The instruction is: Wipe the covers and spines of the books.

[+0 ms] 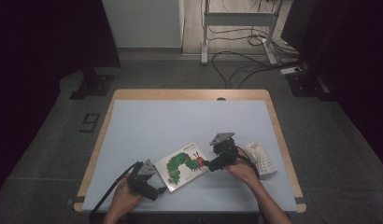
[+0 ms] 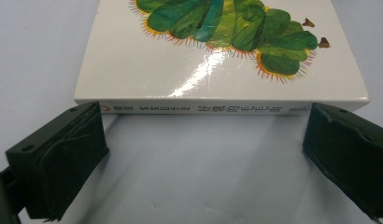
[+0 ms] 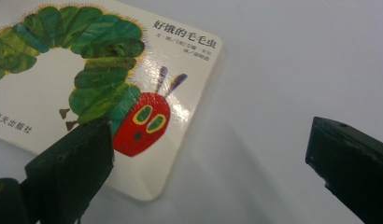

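1. Centrally, a picture book [image 1: 184,165] lies flat on the pale blue table [image 1: 180,121], in the lower middle of the high view. Its white cover shows a green caterpillar with a red head.
2. The left gripper [image 1: 158,190] sits at the lower left of the high view, held in the person's left hand [image 1: 125,196], just beside the book's lower left edge.
3. In the left gripper view, the book [image 2: 217,51] occupies the upper part of the frame, with its printed spine facing the camera. The jaws stand wide apart, one at the lower left and one at the lower right of the frame. Each tip is just in front of one end of the spine; whether they touch it cannot be told.
4. The right gripper [image 1: 206,163] sits right of centre in the high view, at the book's right edge, held in the right hand [image 1: 243,170].
5. In the right gripper view, the book [image 3: 101,88] fills the upper left. The jaws are apart: the left one overlaps the cover next to the red head, and the right one is over bare table [image 3: 283,70].
6. A white ribbed object [image 1: 261,157] lies on the table just right of the right gripper.
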The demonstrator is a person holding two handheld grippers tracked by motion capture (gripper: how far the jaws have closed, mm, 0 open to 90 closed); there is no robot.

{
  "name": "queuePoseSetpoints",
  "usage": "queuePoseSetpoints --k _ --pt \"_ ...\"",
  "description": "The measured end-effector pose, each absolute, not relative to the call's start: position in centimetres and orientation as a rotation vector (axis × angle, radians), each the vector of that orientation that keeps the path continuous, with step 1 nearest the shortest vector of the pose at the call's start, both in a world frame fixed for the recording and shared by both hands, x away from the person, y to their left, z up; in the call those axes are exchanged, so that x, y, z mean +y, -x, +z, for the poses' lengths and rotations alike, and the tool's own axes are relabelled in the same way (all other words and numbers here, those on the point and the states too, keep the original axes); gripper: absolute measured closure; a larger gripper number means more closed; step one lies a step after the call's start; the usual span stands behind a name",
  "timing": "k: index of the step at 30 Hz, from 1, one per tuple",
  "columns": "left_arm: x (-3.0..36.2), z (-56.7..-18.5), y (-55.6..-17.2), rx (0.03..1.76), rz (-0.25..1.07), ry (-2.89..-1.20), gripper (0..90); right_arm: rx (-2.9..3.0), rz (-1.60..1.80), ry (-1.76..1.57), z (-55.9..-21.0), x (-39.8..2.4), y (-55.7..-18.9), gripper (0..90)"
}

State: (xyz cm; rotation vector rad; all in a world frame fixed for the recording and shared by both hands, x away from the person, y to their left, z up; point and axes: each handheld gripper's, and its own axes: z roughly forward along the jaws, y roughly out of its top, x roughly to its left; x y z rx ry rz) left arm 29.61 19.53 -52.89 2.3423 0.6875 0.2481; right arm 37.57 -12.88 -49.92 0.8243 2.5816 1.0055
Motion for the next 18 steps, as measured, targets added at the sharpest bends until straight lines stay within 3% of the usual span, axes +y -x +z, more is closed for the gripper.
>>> queuePoseSetpoints --k 18 --pt "19.6 -52.9 -29.6 0.692 0.248 -2.340 0.0 2.689 1.117 -0.833 -52.4 -9.0 -39.1 0.0"
